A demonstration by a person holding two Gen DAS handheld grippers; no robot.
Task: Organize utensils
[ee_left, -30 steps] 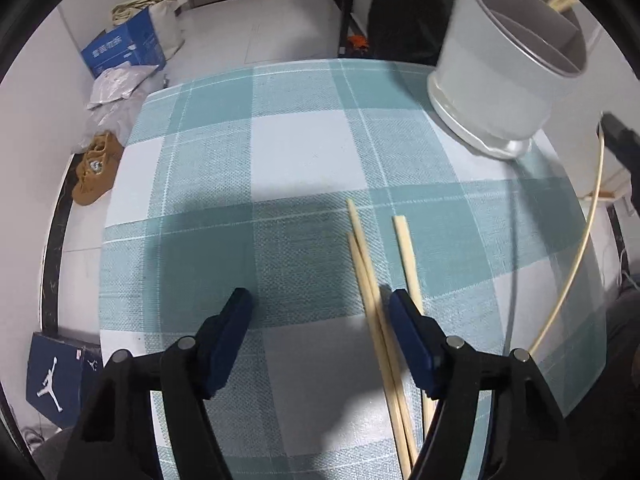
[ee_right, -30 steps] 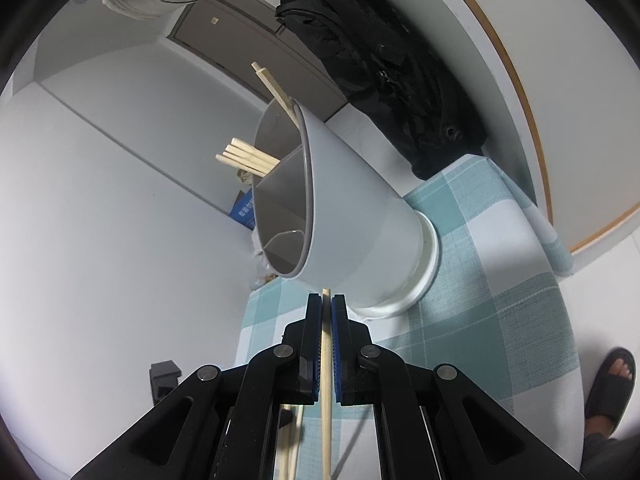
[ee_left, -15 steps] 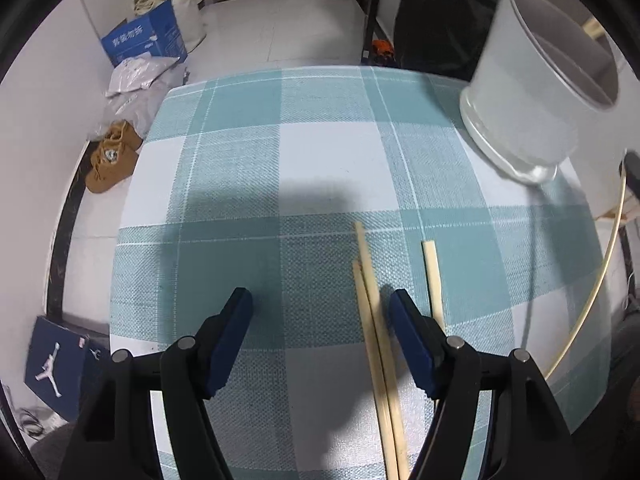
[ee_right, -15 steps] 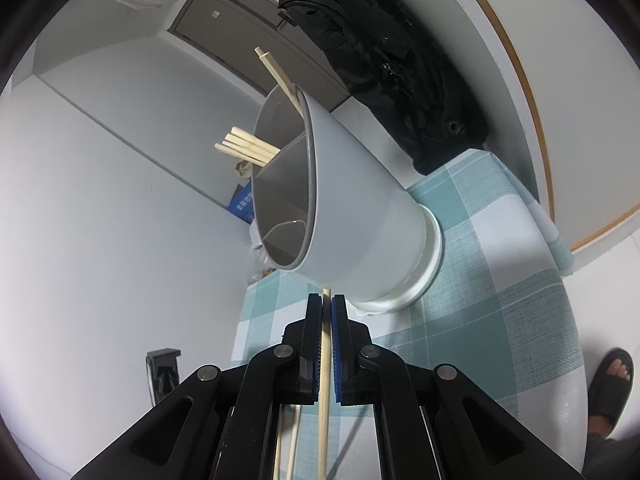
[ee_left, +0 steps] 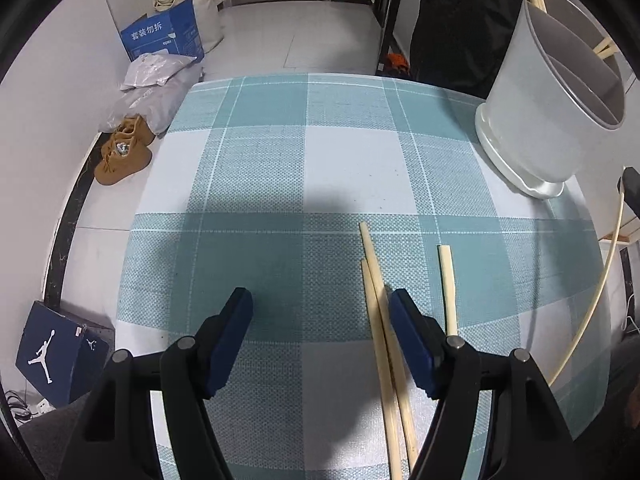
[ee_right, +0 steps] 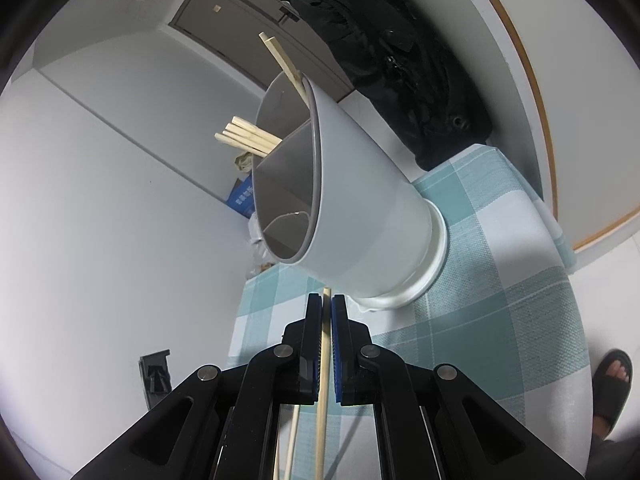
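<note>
My left gripper [ee_left: 322,312] is open and empty, low over the teal checked table [ee_left: 304,152]. Three wooden chopsticks [ee_left: 376,292] lie on the cloth by its right finger; two run inside the jaw gap, one [ee_left: 448,280] lies outside it. My right gripper [ee_right: 327,304] is shut on a single chopstick [ee_right: 323,364], held in the air just below the rim of the grey divided utensil holder [ee_right: 360,208]. The holder has several chopsticks [ee_right: 248,138] in it. The held chopstick [ee_left: 596,300] and the holder [ee_left: 548,112] also show at the right of the left wrist view.
A black bag [ee_right: 384,40] hangs behind the holder. On the floor to the left are a blue box [ee_left: 164,38], plastic bags, brown shoes [ee_left: 124,152] and a dark shoe box [ee_left: 56,356]. A sandalled foot [ee_right: 612,380] stands by the table's right edge.
The left gripper has drawn back and swung left, so the holder slides toward the right edge of its view. The right gripper has moved closer to the holder with its chopstick.
</note>
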